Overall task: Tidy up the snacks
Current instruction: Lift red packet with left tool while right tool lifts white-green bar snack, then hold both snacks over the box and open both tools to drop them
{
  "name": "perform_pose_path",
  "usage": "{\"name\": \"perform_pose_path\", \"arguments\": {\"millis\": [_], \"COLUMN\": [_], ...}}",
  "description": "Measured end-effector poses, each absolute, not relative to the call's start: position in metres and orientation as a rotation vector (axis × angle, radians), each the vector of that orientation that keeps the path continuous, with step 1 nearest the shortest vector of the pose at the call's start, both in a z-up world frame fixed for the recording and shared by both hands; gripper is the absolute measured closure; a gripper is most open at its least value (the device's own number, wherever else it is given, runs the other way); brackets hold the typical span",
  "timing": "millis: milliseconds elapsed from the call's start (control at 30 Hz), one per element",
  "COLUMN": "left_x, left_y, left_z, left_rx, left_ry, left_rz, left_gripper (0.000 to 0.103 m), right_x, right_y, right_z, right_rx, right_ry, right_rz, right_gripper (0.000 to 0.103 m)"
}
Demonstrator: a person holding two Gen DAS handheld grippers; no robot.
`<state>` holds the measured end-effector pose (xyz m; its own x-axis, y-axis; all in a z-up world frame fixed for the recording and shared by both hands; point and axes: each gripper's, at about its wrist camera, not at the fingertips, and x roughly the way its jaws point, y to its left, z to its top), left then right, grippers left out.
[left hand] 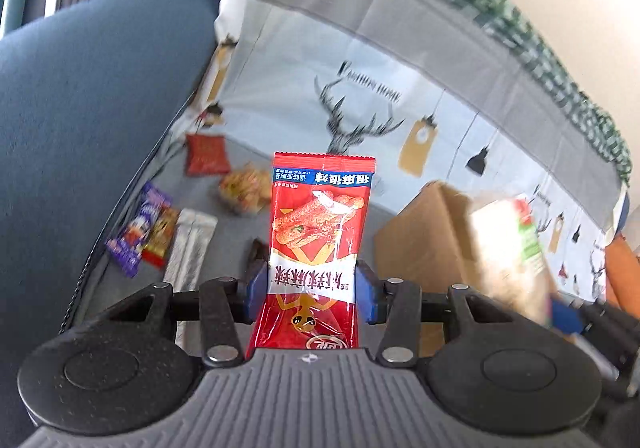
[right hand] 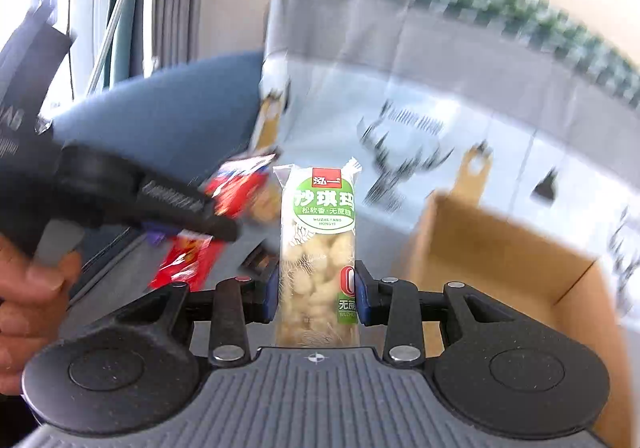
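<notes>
My left gripper (left hand: 312, 284) is shut on a red spicy-snack packet (left hand: 320, 232) that stands upright between its blue pads, lifted off the surface. My right gripper (right hand: 316, 290) is shut on a clear packet of pale puffed pieces with a green label (right hand: 320, 240), also upright. In the right wrist view the left gripper (right hand: 224, 228) shows at left with its red packet (right hand: 236, 187), held by a hand (right hand: 28, 288). In the left wrist view the pale packet (left hand: 508, 248) appears blurred at right, in front of an open cardboard box (left hand: 424, 244).
Loose snacks lie on the grey cloth: a red pouch (left hand: 206, 153), an orange-yellow pack (left hand: 244, 187), a purple wrapper (left hand: 138, 228), a silver sachet (left hand: 190, 244). A blue cushion (left hand: 88, 107) rises at left. The cardboard box (right hand: 492, 256) stands open at right, before the deer-print cloth (left hand: 360, 103).
</notes>
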<state>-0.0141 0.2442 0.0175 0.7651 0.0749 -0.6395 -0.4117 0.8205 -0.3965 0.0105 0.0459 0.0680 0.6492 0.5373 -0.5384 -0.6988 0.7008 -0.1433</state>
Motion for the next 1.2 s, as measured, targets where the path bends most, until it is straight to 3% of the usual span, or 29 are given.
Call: {"name": "perform_pose_path", "arguments": {"millis": [200, 1200], "left_x": [-0.008, 0.066], "left_y": [0.225, 0.073], "left_z": [0.031, 0.034], "left_rx": [-0.553, -0.342], "left_ry": [0.593, 0.457], "left_rz": [0.272, 0.083], "left_gripper": [0.053, 0.053], "right_x": [0.035, 0.090], "right_y": [-0.001, -0.108], "right_z": [0.071, 0.036], "right_rx": [-0.289, -0.369], "right_ry": [0.383, 0.436], "right_rz": [0.613, 0.337], "right_gripper": [0.065, 0.065]}}
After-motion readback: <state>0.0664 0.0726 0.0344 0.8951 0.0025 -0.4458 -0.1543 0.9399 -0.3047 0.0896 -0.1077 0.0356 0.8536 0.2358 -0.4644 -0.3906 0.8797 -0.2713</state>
